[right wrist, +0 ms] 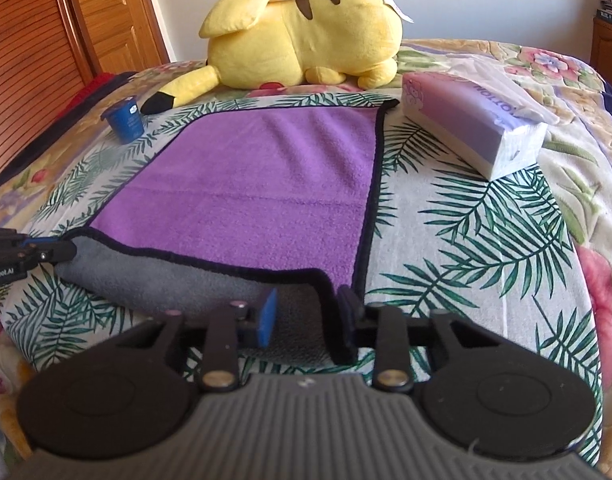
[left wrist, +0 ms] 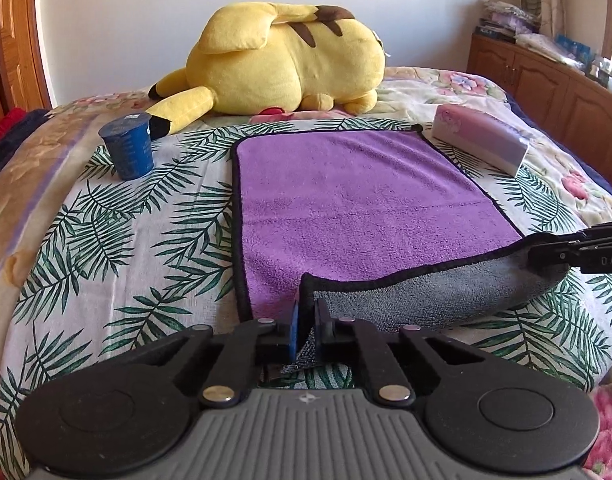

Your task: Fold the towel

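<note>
left hand-held gripper (left wrist: 306, 320) pinched narrow on the near left corner of the towel (left wrist: 346, 200), gray underside turned up. right hand-held gripper (right wrist: 308, 312) wider, fingers straddling the near right corner; cannot tell if clamped. purple towel flat on the bed (left wrist: 105, 240), long axis running away toward the plush toy (left wrist: 281, 60). likely slip at the right corner, giving a skewed fold; blue cup (left wrist: 127, 146) and tissue pack (left wrist: 482, 140) close enough to snag.
</note>
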Demonstrator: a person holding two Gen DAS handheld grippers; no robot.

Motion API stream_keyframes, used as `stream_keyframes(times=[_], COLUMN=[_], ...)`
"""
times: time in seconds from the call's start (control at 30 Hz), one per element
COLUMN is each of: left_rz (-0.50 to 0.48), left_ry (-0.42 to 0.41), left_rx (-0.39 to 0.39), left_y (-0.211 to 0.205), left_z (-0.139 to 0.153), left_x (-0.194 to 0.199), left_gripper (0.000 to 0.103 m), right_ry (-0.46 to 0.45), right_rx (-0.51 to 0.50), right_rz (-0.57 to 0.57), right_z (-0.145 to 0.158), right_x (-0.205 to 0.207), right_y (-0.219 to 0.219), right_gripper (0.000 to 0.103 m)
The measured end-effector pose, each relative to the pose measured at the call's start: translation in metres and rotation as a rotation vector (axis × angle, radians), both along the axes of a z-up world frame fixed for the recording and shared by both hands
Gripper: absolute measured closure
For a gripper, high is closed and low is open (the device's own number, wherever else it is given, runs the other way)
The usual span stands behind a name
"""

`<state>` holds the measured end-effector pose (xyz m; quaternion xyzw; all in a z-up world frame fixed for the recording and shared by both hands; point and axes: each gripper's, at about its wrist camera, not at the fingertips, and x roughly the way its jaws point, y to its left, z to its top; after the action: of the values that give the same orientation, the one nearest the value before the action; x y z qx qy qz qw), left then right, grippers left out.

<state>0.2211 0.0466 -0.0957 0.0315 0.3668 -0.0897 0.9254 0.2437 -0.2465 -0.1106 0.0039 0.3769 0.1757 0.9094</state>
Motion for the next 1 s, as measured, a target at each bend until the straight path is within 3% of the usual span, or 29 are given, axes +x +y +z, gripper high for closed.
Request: stream_keyframes(times=[0.13,0.17,0.27,1.0], left_rz=[0.002,0.002,0.002,-0.01], left_ry=[-0.006,-0.009,-0.019,-0.161], left_rx=[-0.001,-0.001,-0.004,-0.04], left_y=[0.001,0.001,0.001,-0.004], left_z=[0.001,0.001,0.002,0.035], left_x=[0.0,0.0,-0.001,-0.013], left_gripper=[0.103,0.103,0.103,0.103], right_ry=[-0.017,-0.018,-0.028,-0.159], right_rx=[-0.017,-0.018,-0.025,0.03], right_rz=[-0.003,0.001,0.013,-0.013], right_z=[0.001,0.001,0.001,0.019], right_x=[-0.001,-0.001,-0.001,-0.007], right_y=[0.0,0.0,0.001,-0.006], right_gripper=[0.086,0.094,0.098,0.099])
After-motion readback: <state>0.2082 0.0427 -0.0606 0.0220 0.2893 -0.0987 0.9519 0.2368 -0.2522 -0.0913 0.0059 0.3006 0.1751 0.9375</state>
